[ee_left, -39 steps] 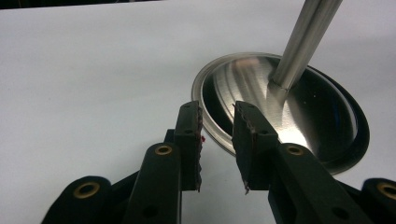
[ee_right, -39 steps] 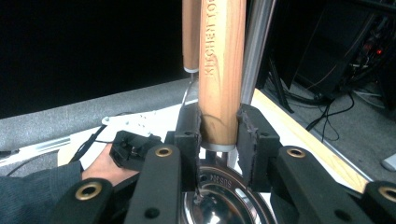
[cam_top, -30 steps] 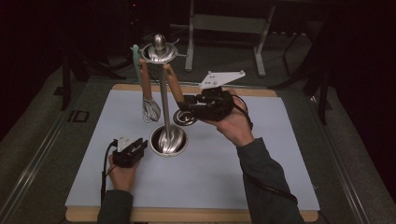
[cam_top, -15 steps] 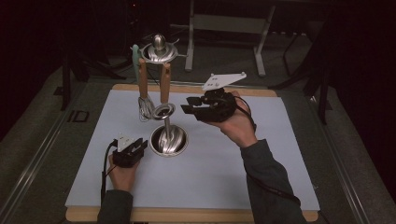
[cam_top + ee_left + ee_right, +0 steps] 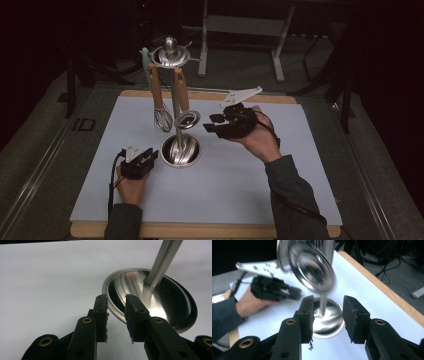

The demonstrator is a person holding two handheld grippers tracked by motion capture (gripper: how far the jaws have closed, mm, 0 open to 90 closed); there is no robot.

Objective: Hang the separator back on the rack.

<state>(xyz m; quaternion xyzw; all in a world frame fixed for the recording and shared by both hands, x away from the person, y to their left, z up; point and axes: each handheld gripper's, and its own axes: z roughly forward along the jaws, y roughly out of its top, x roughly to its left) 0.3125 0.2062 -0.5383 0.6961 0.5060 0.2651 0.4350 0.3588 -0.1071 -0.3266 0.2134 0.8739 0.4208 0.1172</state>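
Note:
A steel utensil stand (image 5: 174, 102) rises from a round dished base (image 5: 181, 151) on the white mat. From its top ring hang a wooden-handled whisk (image 5: 162, 119), a wooden-handled ladle (image 5: 187, 120) and a teal-handled tool (image 5: 145, 57). My right gripper (image 5: 214, 123) is held open in the air just right of the ladle bowl, not touching it. In the right gripper view the bowl (image 5: 312, 267) is blurred above my open jaws (image 5: 328, 315). My left gripper (image 5: 150, 156) rests on the mat at the base's left rim (image 5: 112, 307), its jaws (image 5: 116, 312) slightly apart and holding nothing.
The white mat (image 5: 300, 150) covers a wooden board (image 5: 280, 98) on a grey table. A metal frame (image 5: 240, 25) stands on the floor beyond the far edge. The person's left hand and its gripper (image 5: 272, 288) appear beyond the stand in the right gripper view.
The ladle, held tilted by my right gripper a second ago, now hangs upright from the stand. My right gripper has let go and drawn back to the right. The left gripper stayed put.

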